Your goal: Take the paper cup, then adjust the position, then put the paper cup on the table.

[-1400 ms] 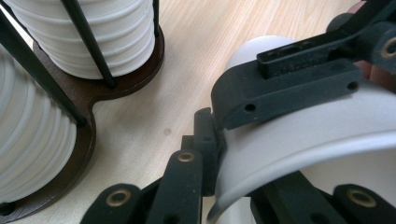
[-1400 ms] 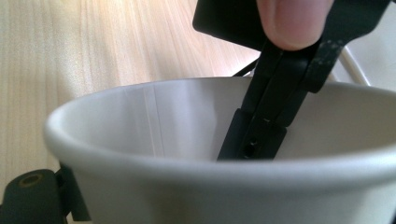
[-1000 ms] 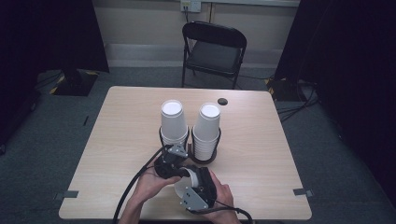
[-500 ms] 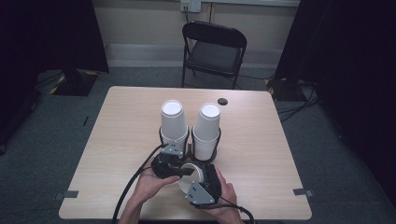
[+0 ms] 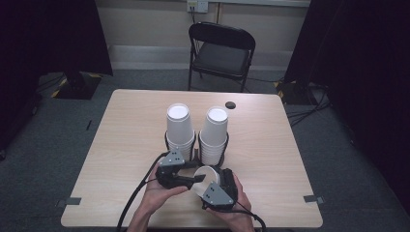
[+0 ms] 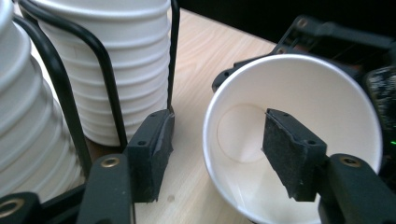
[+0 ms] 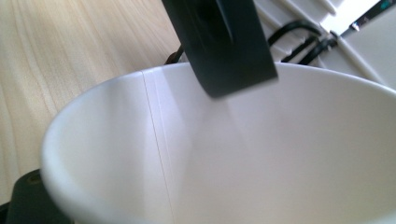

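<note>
the single white paper cup [image 5: 207, 177] is lying tipped on its side between the two claws, mouth turned toward the left gripper [image 5: 186, 175], and that looks like a handover, one claw taking over from the other. the left gripper's jaws have just been opening and now stand apart, straddling the cup's rim: one black pad [image 6: 286, 151] is inside the mouth, clear of the wall, the other outside, so nothing is pinched there. the right gripper [image 5: 218, 182] has the cup from the far side; in its own view the cup wall fills the space right in front of its jaws, with one jaw under the rim at bottom left. it seems clamped on the wall, though the contact is hard to make out. just beyond both claws stand two stacks of white paper cups [image 5: 180, 126] in a black wire holder [image 6: 64, 88], likely where this one came from or is headed.
</note>
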Demonstrator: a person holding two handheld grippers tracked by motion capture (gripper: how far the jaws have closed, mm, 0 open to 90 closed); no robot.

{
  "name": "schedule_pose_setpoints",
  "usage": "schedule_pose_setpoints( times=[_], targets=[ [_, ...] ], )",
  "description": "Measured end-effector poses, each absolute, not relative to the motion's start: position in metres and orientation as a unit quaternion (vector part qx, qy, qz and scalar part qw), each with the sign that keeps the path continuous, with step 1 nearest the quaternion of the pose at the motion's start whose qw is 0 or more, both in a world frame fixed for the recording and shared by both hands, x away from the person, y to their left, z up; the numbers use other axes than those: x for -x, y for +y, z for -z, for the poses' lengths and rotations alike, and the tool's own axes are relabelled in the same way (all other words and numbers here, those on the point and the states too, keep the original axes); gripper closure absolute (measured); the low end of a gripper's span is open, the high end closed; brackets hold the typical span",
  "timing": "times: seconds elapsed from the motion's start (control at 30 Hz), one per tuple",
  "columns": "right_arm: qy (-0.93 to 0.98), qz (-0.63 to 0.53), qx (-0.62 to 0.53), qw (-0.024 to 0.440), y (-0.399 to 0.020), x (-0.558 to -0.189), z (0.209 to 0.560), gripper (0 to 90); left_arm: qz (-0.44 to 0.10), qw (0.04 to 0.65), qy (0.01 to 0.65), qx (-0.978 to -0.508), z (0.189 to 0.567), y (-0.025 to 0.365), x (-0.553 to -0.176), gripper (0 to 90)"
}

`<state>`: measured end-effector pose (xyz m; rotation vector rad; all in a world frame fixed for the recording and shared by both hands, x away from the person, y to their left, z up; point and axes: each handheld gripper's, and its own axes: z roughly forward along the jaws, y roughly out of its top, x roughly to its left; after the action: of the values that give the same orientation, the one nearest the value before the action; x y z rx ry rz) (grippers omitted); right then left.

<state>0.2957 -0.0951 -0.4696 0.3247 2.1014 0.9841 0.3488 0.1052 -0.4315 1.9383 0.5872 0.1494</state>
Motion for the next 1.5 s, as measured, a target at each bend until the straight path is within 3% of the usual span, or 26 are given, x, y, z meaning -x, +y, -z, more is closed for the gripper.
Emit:
schedule_pose_setpoints(
  times=[0.33,0.63,1.03,1.27,1.5],
  targets=[
    [0.806,-0.434,-0.188,0.354,-0.116,-0.3,0.473,12.2,-0.115,0.545,0.267,-0.787,0.433,0.112,-0.341,27.2],
    [0.78,-0.468,-0.26,0.323,-0.14,-0.308,0.472,12.2,-0.128,0.554,0.283,-0.773,0.447,0.125,-0.339,26.1],
    [0.748,-0.494,-0.314,0.314,-0.162,-0.32,0.466,12.0,-0.165,0.557,0.329,-0.744,0.466,0.147,-0.334,15.7],
    [0.721,-0.511,-0.352,0.309,-0.181,-0.332,0.46,12.0,-0.172,0.553,0.34,-0.741,0.481,0.152,-0.332,15.7],
    [0.701,-0.506,-0.378,0.331,-0.197,-0.351,0.453,12.0,-0.19,0.55,0.347,-0.736,0.492,0.156,-0.329,15.7]
  ],
)
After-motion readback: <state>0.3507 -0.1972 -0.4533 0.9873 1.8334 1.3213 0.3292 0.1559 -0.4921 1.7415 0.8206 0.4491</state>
